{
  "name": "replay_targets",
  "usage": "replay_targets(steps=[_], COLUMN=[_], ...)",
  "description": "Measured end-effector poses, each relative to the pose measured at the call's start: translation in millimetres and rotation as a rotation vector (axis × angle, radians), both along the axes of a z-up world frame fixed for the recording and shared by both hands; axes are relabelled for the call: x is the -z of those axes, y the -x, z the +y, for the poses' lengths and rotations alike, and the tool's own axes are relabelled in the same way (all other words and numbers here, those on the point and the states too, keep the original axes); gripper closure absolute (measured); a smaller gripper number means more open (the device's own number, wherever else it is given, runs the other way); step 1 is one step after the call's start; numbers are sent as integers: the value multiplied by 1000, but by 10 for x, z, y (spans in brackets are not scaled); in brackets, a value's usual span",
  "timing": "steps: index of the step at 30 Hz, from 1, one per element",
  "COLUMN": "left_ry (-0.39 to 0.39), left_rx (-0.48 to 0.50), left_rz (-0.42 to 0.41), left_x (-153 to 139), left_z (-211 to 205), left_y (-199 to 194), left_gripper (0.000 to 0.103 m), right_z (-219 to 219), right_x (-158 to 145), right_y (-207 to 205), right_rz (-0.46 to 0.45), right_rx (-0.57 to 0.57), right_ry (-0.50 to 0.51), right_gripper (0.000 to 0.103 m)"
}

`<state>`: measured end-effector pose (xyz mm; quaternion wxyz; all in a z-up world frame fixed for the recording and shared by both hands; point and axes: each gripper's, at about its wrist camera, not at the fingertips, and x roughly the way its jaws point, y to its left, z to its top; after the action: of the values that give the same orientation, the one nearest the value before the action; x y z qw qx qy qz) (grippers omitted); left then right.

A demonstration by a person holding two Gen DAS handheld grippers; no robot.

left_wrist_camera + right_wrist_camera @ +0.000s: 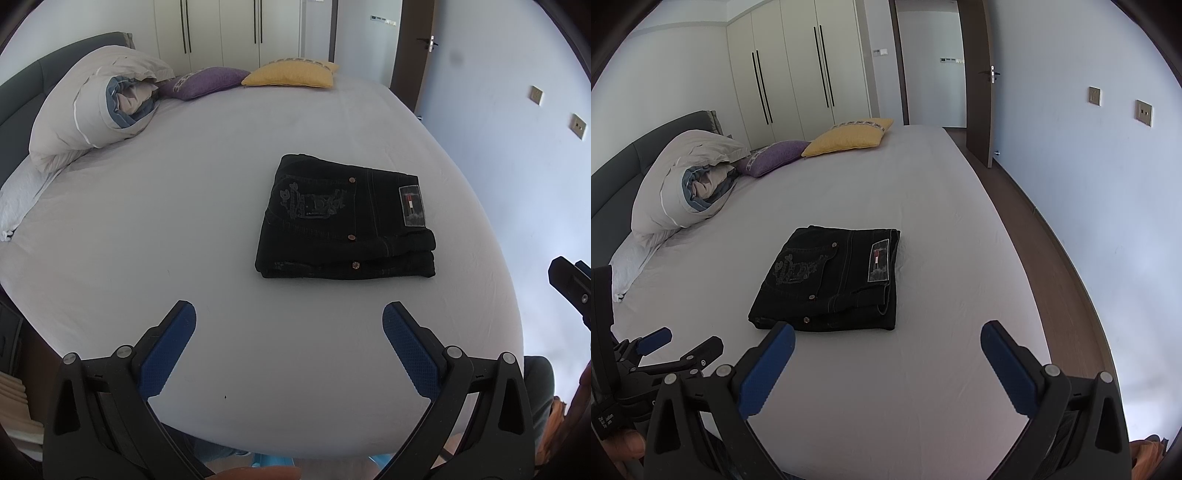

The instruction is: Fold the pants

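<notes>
Pants point(345, 221) lie folded into a thick, squarish bundle on the bed point(184, 229), right of its middle, black denim with copper rivets, pale stitching, an embroidered crest on the back pocket and a rectangular patch at the waistband on the right. Several layers show as stacked edges along the near side of the bundle. The sheet beneath is pale, smooth, only faintly creased.

Both sets of tongs hang over the near part of the mattress, well apart from the bundle and touching nothing. The left tongs point(289, 325) stand with jaws spread wide, black frames with blue, ribbed pads, nothing between them. The right tongs point(888, 341) are likewise spread and empty, with the same blue textured pads.

At the far left, against the dark grey headboard point(22, 88), a rolled grey-and-blue duvet point(96, 107) is heaped. Beside it sit a purple cushion point(207, 82) and a yellow cushion point(291, 74), both coarse-woven with patterned trim.
</notes>
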<state>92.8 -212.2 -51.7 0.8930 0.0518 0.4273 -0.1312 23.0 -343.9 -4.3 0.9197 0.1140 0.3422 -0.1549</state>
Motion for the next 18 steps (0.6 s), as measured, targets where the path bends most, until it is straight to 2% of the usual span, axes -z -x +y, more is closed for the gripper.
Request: replay_targets(steps=[18], left_ry=[1], left_rx=[0], left_rz=[9], left_x=[38], left_z=[-7], left_y=[33], left_gripper=[0], right_z=[48], right_x=[42], right_y=[41], right_rz=[-1], right_rx=[-4], right_ry=[-2], right_gripper=[0])
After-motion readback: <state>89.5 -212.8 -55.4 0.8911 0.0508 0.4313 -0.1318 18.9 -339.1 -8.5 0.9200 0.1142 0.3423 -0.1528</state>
